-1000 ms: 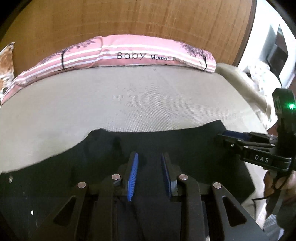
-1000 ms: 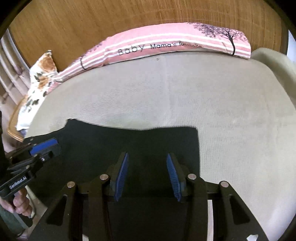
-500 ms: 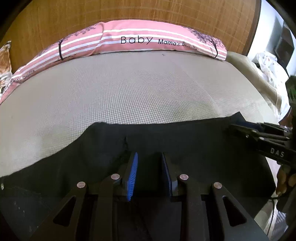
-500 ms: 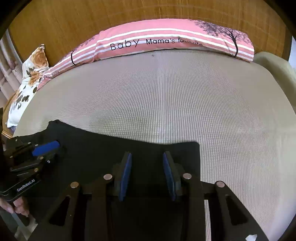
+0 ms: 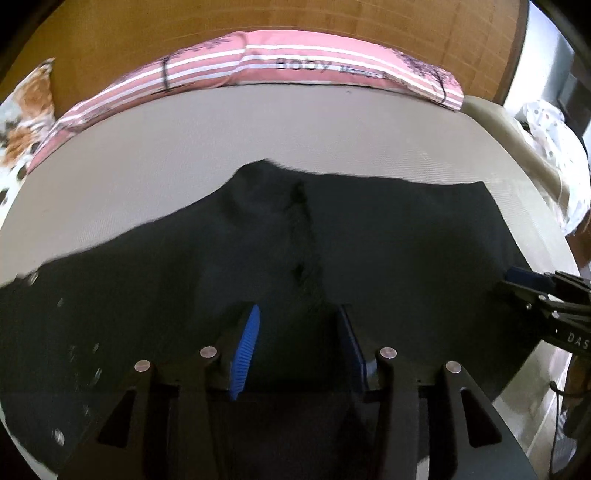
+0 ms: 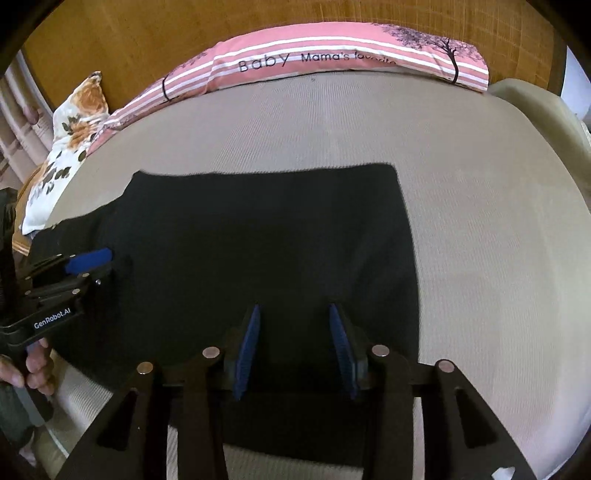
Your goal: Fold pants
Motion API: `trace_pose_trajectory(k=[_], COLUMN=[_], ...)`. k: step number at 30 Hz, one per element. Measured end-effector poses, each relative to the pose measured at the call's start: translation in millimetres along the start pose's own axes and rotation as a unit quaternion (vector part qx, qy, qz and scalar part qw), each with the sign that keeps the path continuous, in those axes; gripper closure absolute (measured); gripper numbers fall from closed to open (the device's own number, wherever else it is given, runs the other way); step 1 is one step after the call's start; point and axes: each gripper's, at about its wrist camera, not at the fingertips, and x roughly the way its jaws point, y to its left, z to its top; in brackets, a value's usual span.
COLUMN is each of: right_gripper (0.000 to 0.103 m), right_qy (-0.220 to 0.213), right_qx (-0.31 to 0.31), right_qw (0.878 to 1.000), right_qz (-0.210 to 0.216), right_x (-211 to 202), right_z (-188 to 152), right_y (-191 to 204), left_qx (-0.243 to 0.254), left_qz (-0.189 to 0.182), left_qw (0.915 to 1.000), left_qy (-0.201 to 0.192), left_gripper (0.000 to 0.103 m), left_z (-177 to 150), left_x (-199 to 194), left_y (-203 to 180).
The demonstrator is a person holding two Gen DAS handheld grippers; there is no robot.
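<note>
The black pants [image 6: 258, 236] lie spread on the beige mattress [image 6: 480, 240], on the side nearest the cameras and well apart from the pink striped bolster [image 6: 332, 51] at the head. As far as I can judge, one fold is laid down: from the right wrist view the cloth makes a fairly square panel with a straight far edge and a clean right-hand corner. From the left wrist view the far edge is uneven, with a small peak and a puckered seam running toward the camera, so smoothing and at least one more fold seem left to do.

The left gripper [image 5: 295, 347] hangs over the pants, its jaws opening and parted to a middling width; black cloth shows between the blue pads, but I cannot tell that they press it. The right gripper [image 6: 293, 347] is likewise over the near edge, jaws opening, with no grip visible.

Behind the bolster rises a woven wooden headboard [image 6: 147, 33]. A floral pillow [image 6: 70, 144] sits beside the bolster's left end. A spotted white cloth [image 5: 554, 147] lies beyond its right end.
</note>
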Motion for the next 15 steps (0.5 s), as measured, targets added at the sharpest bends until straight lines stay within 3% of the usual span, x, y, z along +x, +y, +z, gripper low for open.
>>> trace_pose_trajectory(k=[7, 15], right_gripper=[0.060, 0.060], right_qy=[0.019, 0.038], right_qx=[-0.032, -0.085], right_qw=[0.999, 0.993], right_qz=[0.032, 0.071], right_x=[1, 10], right_z=[-8, -9], right_y=[39, 96], left_qx=[-0.082, -0.186], left_qz=[-0.010, 0.019], left_qw=[0.9962, 0.9793], left_qy=[-0.029, -0.077], left_gripper=[0.058, 0.056], left_z=[-27, -58], left_x=[-54, -112], left_y=[47, 118])
